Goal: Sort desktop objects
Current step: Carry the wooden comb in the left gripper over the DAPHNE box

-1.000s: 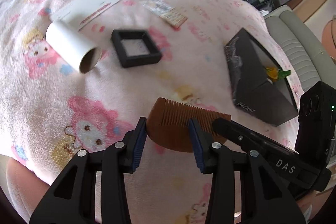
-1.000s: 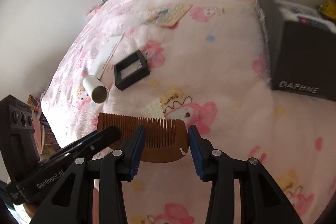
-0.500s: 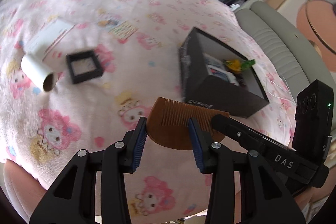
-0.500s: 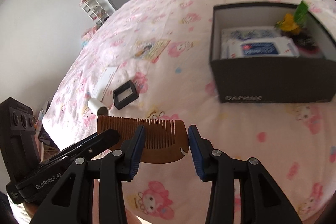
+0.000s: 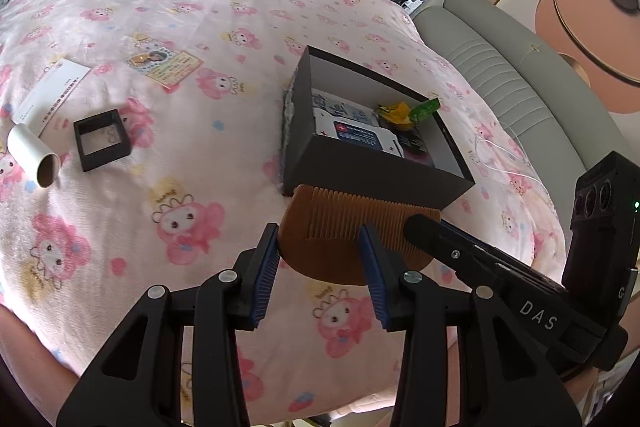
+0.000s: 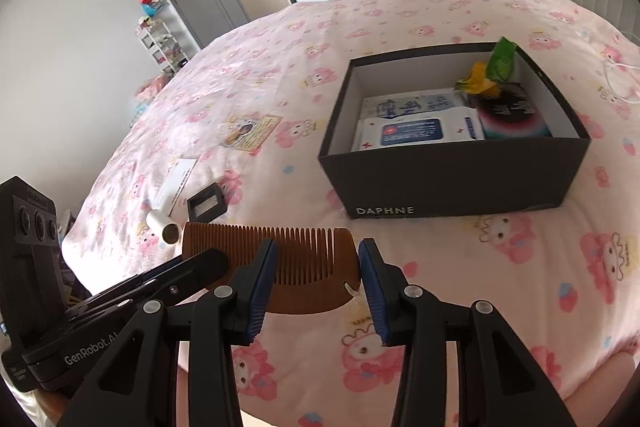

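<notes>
A brown wooden comb (image 5: 332, 223) (image 6: 304, 247) hangs in the air above the pink bed, teeth pointing away. It spans both grippers. Its left end presses the left finger pad of my left gripper (image 5: 320, 255). Its right end presses the right finger pad of my right gripper (image 6: 316, 267). Both jaws stand wide apart, and each inner finger crosses over the comb. The right gripper (image 5: 416, 227) shows side-on in the left wrist view, the left gripper (image 6: 216, 261) side-on in the right wrist view. Just ahead stands an open black box (image 5: 360, 171) (image 6: 452, 179) holding wipes and wrappers.
On the pink blanket lie a small black square frame (image 5: 102, 139) (image 6: 206, 205), a white tube (image 5: 34, 161) (image 6: 162, 225), a paper slip (image 5: 52, 91) and a picture card (image 5: 166, 65). A padded grey headboard (image 5: 520, 79) and a white cord (image 5: 504, 155) sit right of the box.
Both grippers have risen together with the comb and moved toward the black box. The box's inside now shows; the frame and tube have dropped back to the left.
</notes>
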A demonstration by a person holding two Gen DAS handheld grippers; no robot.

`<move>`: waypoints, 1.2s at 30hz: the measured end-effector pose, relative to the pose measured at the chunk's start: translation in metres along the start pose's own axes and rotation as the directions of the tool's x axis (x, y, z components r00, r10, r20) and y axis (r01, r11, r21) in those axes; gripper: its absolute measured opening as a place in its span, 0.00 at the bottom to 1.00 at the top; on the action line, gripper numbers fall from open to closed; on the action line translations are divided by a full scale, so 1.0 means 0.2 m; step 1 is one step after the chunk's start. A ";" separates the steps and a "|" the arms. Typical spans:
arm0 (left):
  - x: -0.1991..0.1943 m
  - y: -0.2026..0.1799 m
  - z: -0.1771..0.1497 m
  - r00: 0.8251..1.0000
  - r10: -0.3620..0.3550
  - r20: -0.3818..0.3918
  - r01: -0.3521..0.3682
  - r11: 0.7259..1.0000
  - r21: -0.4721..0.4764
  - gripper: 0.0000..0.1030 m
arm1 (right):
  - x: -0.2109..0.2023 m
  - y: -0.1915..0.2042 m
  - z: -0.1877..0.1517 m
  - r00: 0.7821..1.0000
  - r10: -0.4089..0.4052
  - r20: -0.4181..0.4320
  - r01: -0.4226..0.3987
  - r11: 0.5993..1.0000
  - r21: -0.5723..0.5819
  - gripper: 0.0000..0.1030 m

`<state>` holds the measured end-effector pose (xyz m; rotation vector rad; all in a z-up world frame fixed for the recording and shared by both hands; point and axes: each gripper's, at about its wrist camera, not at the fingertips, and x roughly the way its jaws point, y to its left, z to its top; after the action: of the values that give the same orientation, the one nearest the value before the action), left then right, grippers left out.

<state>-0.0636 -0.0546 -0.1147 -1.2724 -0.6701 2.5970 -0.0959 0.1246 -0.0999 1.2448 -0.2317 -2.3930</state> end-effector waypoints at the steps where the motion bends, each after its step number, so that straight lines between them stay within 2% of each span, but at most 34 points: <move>1: 0.00 -0.01 0.00 1.000 -0.001 0.000 0.001 1.000 0.004 0.39 | -0.01 -0.02 0.00 1.000 0.008 0.003 -0.008 1.000 0.009 0.37; 4: 0.01 -0.05 0.01 1.000 -0.009 0.000 0.009 1.000 0.020 0.39 | -0.04 -0.06 0.00 1.000 0.023 0.016 -0.023 0.999 0.030 0.37; 12: 0.10 -0.20 0.07 0.998 -0.055 -0.002 0.055 0.996 0.072 0.39 | -0.13 -0.19 0.04 0.998 -0.004 0.063 -0.001 0.997 0.078 0.37; 17: 0.21 -0.33 0.15 0.994 -0.109 -0.010 0.110 0.990 0.091 0.39 | -0.16 -0.30 0.13 0.995 -0.044 0.095 0.036 0.995 0.088 0.37; 25: 0.39 -0.52 0.31 0.993 -0.117 0.026 0.112 0.983 0.145 0.40 | -0.17 -0.48 0.31 0.988 -0.097 0.120 0.086 0.992 0.097 0.37; 30: 0.56 -0.51 0.44 0.993 -0.116 -0.001 0.115 0.986 0.124 0.40 | -0.06 -0.57 0.44 0.989 -0.107 0.100 0.097 0.991 0.096 0.37; 36: 0.81 -0.37 0.59 0.995 -0.082 -0.063 0.085 0.995 0.050 0.40 | 0.21 -0.62 0.60 0.994 -0.105 0.018 0.103 0.991 0.091 0.37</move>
<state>-0.2596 0.0291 -0.1308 -1.2743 -0.6259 2.4812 -0.2502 0.2112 -0.1030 1.3001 -0.2909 -2.5111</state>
